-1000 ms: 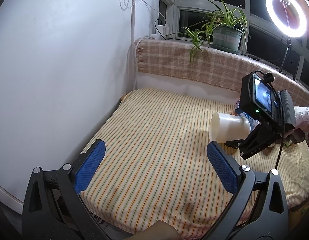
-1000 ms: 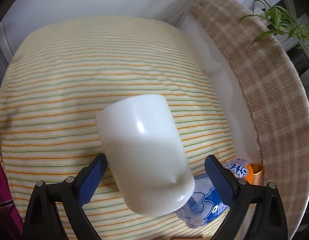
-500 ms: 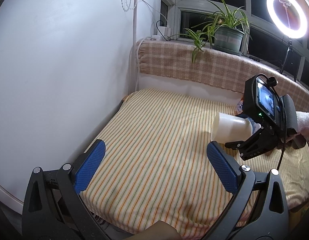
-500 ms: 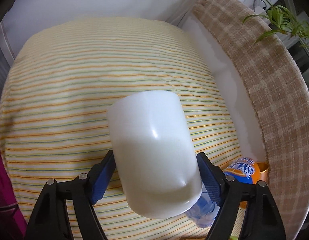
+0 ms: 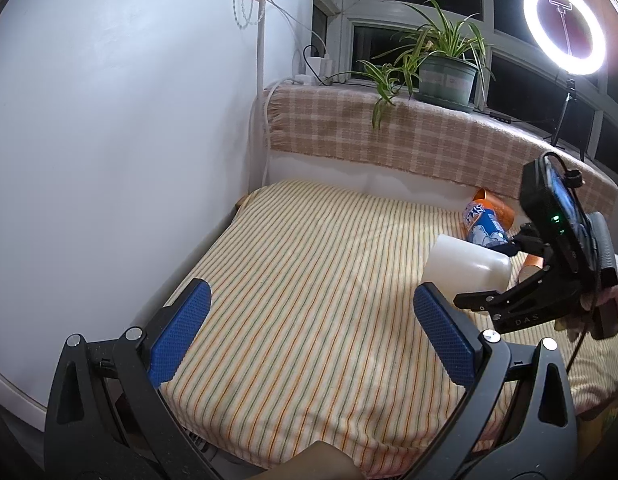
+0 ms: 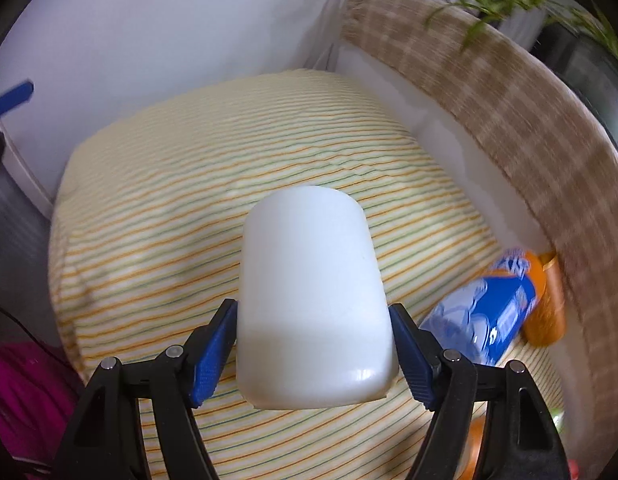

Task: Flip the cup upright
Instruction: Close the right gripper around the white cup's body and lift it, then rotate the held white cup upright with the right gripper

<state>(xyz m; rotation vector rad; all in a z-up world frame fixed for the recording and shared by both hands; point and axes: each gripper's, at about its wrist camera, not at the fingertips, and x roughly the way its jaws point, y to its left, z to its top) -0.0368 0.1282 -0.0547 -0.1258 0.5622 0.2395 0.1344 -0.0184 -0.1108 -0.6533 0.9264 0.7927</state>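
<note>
A white plastic cup lies on its side in my right gripper, whose blue pads are shut on its sides near its closed end. The cup is held just above the striped cloth, its other end pointing away from the camera. In the left wrist view the cup shows at the right, held by the right gripper. My left gripper is open and empty, low over the front of the striped cloth.
A blue and orange can lies on the cloth beside the cup, against the back ledge with the checked blanket. A potted plant and ring light stand behind. A white wall is at the left.
My right gripper closed on the cup, then lifted and turned it so it points straighter away. The can behind came into clearer view. The left gripper stayed still.
</note>
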